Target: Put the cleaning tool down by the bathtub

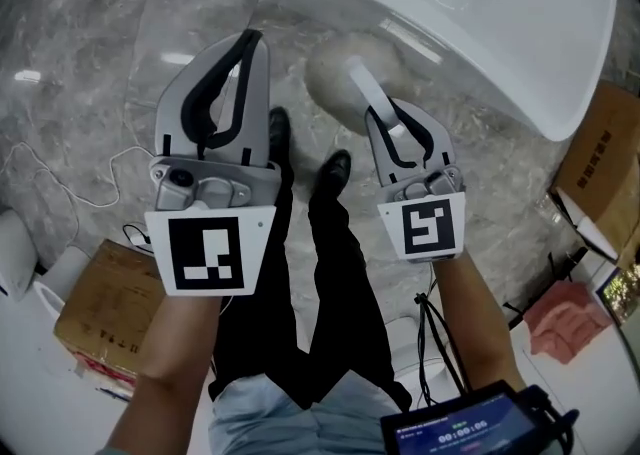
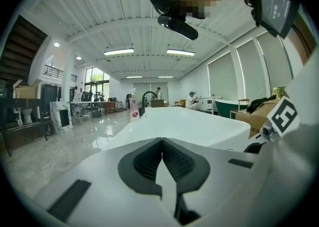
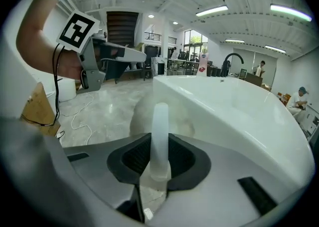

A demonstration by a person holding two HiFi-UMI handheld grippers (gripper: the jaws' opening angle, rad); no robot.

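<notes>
The cleaning tool has a pale fluffy round head [image 1: 345,68] on a white plastic handle [image 3: 160,126]. My right gripper [image 1: 385,115] is shut on that handle, its dark pads pressing both sides [image 3: 159,141], and the head hangs just over the marble floor beside the white bathtub [image 1: 520,23]. The tub's rim [image 3: 234,106] runs off to the right of the tool. To the left, at about the same height, my left gripper [image 1: 250,40] is held with its jaws together [image 2: 162,142] and nothing between them. It points along the tub [image 2: 184,123].
The person's dark trouser legs and black shoes [image 1: 335,168] stand between the grippers. Cardboard boxes sit at lower left [image 1: 100,303] and at right [image 1: 600,163]. A white cable [image 1: 110,178] trails on the floor, and a pink cloth [image 1: 565,318] lies at right.
</notes>
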